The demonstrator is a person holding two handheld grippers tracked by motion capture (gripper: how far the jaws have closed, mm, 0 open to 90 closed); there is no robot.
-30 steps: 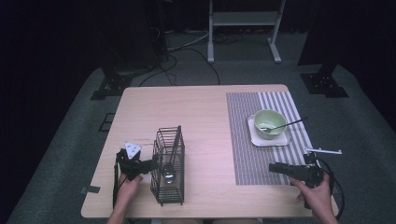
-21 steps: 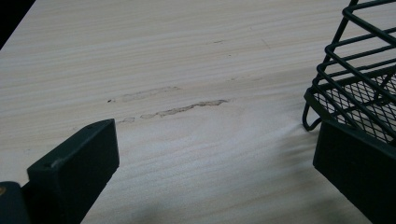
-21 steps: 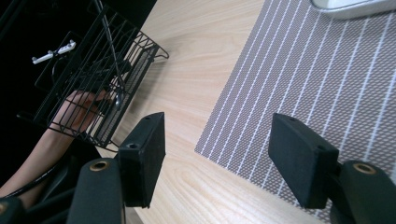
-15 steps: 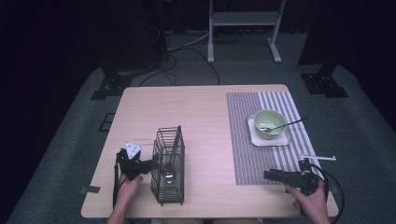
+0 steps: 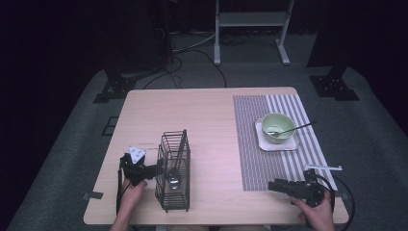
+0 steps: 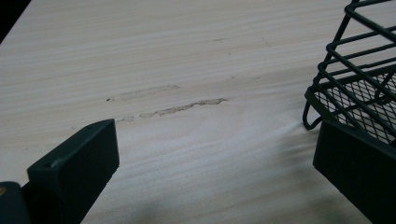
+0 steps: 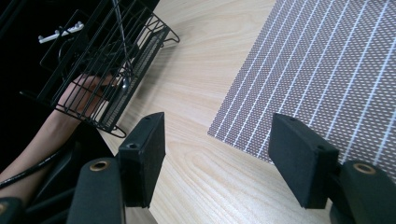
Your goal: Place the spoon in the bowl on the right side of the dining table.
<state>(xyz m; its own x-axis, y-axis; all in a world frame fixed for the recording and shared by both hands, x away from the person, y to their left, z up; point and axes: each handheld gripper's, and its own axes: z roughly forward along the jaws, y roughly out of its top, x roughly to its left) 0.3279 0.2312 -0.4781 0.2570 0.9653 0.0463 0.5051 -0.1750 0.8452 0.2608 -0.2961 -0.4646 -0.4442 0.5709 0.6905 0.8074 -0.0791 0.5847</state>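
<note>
Left hand [image 5: 129, 193] rests at the near left table [image 5: 211, 120] edge, its left gripper [image 5: 156, 169] level and pointing right, jaws spread wide, one jaw against the wire basket [image 5: 174, 173] holding a ladle [image 5: 175, 163]. Right hand [image 5: 317, 211] at the near right corner aims the right gripper [image 5: 275, 185] leftward, jaws wide and empty, over the striped placemat [image 5: 279, 139] edge. A green bowl [image 5: 278, 127] with a spoon sits well apart on the mat.

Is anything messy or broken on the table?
Nothing is spilled or broken. The wooden table has a few faint smudgy streaks beside the wire basket. The green bowl sits neatly on its pad with a spoon in it.
</note>
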